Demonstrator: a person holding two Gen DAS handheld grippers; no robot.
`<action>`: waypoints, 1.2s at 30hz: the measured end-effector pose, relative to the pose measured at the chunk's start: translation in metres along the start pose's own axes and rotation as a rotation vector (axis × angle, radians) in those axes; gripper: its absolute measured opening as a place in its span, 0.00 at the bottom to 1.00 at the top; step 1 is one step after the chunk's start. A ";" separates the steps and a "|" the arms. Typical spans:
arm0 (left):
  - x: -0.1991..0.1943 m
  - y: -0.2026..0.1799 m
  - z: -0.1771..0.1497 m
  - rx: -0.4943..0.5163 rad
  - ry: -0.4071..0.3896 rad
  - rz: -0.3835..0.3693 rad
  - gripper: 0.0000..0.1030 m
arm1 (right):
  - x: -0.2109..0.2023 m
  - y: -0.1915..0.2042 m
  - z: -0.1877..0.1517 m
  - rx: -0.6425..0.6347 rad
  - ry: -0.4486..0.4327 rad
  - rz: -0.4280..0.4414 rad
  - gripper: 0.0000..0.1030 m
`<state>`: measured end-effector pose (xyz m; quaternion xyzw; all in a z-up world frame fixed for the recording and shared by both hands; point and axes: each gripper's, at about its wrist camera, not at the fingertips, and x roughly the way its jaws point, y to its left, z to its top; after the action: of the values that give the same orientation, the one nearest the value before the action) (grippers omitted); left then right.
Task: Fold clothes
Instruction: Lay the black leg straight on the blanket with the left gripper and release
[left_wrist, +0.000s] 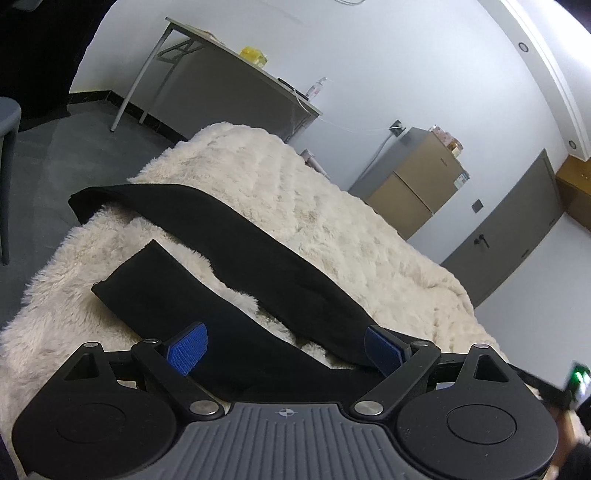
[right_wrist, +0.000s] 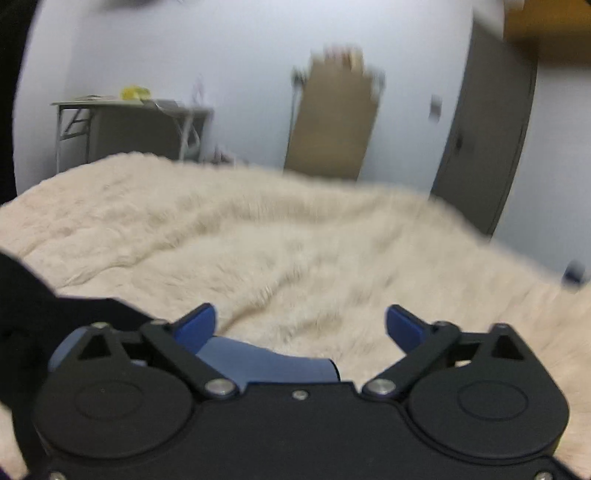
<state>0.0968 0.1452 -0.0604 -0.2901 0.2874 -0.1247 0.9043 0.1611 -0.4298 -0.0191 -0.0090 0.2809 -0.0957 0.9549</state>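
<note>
A black garment (left_wrist: 236, 254) lies on a cream fluffy blanket (left_wrist: 295, 192), its two long limbs spread towards the left. My left gripper (left_wrist: 284, 347) hovers over the garment's near end. It is open, its blue pads (left_wrist: 186, 347) wide apart, with cloth lying under the gap but not pinched. The right wrist view is blurred. There my right gripper (right_wrist: 301, 328) is open above bare blanket (right_wrist: 295, 240) with nothing between its pads. Black fabric (right_wrist: 29, 295) shows at the left edge, and a blue-grey patch (right_wrist: 258, 363) that I cannot identify sits below the jaws.
A grey table (left_wrist: 221, 77) with a yellow item and a bottle stands against the white wall. A brown cabinet (left_wrist: 417, 181) and a grey door (left_wrist: 517, 229) are at the right. Dark floor (left_wrist: 55, 155) and part of a chair (left_wrist: 7, 147) lie to the left.
</note>
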 end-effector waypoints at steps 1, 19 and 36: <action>0.002 -0.001 -0.001 0.002 0.000 0.007 0.87 | 0.021 -0.013 0.008 0.048 0.074 0.022 0.82; 0.029 -0.006 -0.005 0.052 0.050 0.050 0.87 | 0.026 -0.056 0.032 0.229 0.035 0.374 0.06; 0.041 -0.030 -0.018 0.173 0.095 0.054 0.87 | 0.053 -0.056 0.022 0.168 0.030 -0.064 0.71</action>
<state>0.1170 0.0972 -0.0730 -0.1969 0.3260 -0.1383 0.9142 0.2065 -0.4957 -0.0245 0.0636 0.2857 -0.1497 0.9444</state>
